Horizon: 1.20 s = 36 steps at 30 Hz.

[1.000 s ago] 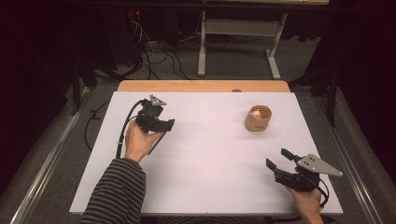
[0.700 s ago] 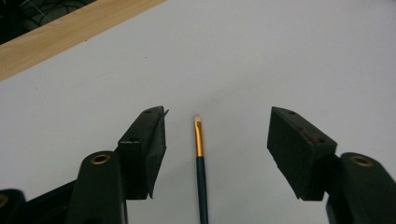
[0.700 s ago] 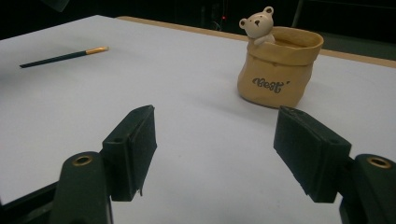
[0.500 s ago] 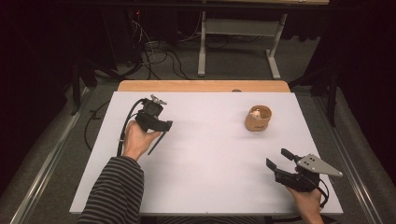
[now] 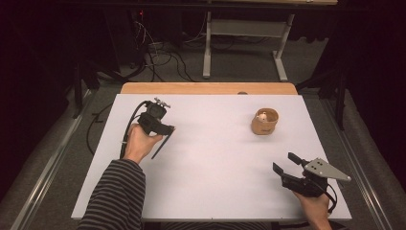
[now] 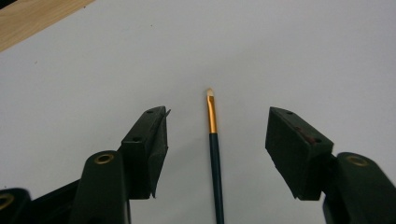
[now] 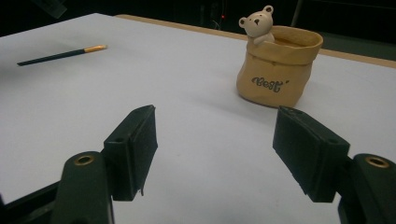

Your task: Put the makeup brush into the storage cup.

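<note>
The left hand-held gripper (image 6: 212, 140) hangs over the paintbrush (image 6: 214, 154), its jaws spread to either side of the handle with white worktop (image 5: 215, 158) showing between each pad and the brush, so nothing is pinched yet. The jaws have just been closing a little, with the brush lying between them. In the left gripper view the brush runs straight away from the camera, dark handle near, gold ferrule and pale tip far, so its long axis lies across the line along which the pads meet. That is the relation the coming move turns on: as I judge it, a descent and a squeeze from here would catch the handle squarely below the ferrule.

In the high view the left hand-held gripper (image 5: 158, 123) sits over the brush (image 5: 162, 143), whose handle slants toward the near edge of the worktop.

Well to the right of the brush stands a tan bag-shaped pot (image 5: 264, 122) with a small bear figure (image 7: 258, 23) at its rim, upright and open-topped.

The right hand-held gripper (image 5: 286, 166) rests near the worktop's near right corner, jaws spread on nothing, far from the brush and nearer the pot. The left hand is plainly the one nearer the brush.
</note>
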{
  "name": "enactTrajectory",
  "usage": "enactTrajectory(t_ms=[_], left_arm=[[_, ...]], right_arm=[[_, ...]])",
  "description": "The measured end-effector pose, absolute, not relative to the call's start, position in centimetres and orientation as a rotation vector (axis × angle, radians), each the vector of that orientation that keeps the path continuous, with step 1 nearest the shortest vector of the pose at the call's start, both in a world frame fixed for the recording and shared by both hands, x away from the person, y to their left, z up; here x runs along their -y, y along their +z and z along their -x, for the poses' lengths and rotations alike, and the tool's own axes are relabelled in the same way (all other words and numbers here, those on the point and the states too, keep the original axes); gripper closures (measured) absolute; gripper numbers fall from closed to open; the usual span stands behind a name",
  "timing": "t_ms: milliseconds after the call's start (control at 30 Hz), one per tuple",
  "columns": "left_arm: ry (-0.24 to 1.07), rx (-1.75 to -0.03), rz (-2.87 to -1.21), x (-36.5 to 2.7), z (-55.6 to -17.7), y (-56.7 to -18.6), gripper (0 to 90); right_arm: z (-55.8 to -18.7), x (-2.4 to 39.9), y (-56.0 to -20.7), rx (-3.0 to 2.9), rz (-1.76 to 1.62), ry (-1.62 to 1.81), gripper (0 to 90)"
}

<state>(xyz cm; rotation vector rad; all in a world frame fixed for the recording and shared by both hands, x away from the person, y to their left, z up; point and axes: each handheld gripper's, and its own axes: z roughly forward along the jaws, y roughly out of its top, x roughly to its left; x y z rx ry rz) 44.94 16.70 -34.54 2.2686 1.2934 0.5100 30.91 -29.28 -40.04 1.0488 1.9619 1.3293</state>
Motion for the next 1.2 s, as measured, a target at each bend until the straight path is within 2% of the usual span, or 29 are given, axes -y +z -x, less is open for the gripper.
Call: enactTrajectory(t_ms=[867,1200], left_arm=[[0.382,-1.347,-2.405,-16.7,-46.3,-36.3,47.1],[0.338,-1.357,-2.471,-16.3,-46.7,-37.4,54.0]], right_arm=[[-30.9,29.3,-40.0,-1.963,-1.058,1.319,32.9],[-30.9,29.3,-40.0,-1.958,-1.049,1.317,33.2]])
